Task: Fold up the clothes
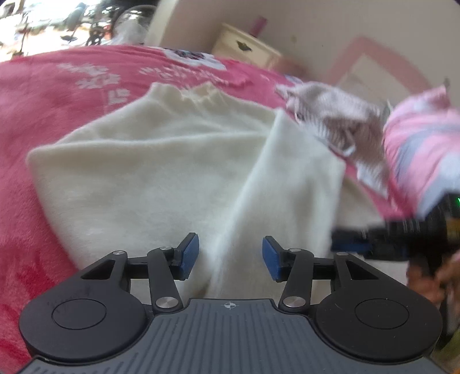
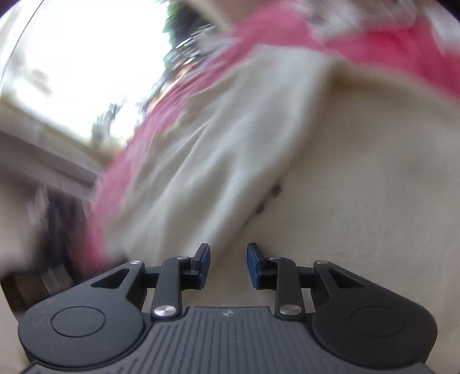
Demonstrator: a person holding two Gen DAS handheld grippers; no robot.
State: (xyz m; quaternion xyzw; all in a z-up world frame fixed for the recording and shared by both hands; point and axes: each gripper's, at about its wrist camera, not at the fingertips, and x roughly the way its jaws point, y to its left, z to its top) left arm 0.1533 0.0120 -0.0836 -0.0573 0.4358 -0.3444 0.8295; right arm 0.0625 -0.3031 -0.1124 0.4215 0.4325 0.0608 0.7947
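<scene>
Cream nightstand [image 1: 247, 47] against pale wall [image 1: 330, 26]

The cream garment [image 1: 161, 172] looks soft, matt fleece; the pink blanket [image 1: 34, 115] beneath is plush, fuzzy cloth.

— Where do we have room to pass?
— On the left, over the bare pink bedspread [image 1: 43, 120] beside the cream garment [image 1: 149, 172].
— And on the right?
— Crowded: a heap of pink and grey clothes [image 1: 402, 143] lies there, and the right gripper [image 1: 348, 244] hangs just before it, near the garment's raised fold.
</scene>
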